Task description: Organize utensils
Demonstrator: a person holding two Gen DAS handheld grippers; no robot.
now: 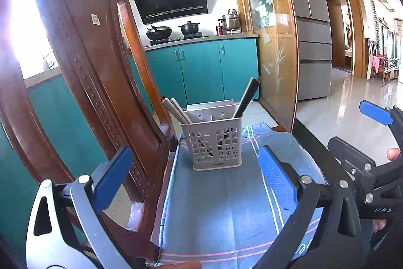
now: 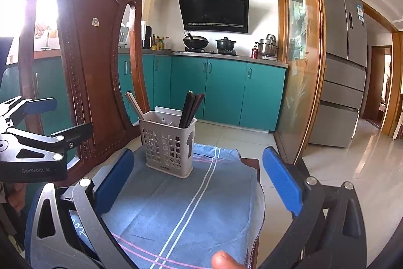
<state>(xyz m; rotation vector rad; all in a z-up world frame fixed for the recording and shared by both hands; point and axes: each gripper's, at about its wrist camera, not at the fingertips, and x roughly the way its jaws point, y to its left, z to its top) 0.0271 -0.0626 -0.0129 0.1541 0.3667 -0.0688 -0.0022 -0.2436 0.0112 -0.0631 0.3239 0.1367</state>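
A grey perforated utensil holder [image 1: 214, 143] stands on a blue towel [image 1: 221, 206] spread over a chair seat; it also shows in the right wrist view [image 2: 167, 144]. Pale chopsticks [image 1: 176, 110] lean in its left part and dark chopsticks [image 1: 248, 97] in its right part; the right wrist view shows the pale ones [image 2: 134, 105] and the dark ones [image 2: 191, 107]. My left gripper [image 1: 194, 173] is open and empty, in front of the holder. My right gripper [image 2: 199, 183] is open and empty, also in front of it.
The carved wooden chair back [image 1: 83, 62] rises close on the left, also in the right wrist view [image 2: 88, 67]. Teal kitchen cabinets [image 2: 221, 90], a stove with pots [image 2: 211, 43], a glass door [image 2: 299, 67] and a fridge [image 2: 345, 67] lie beyond. The towel [image 2: 189, 206] covers the seat.
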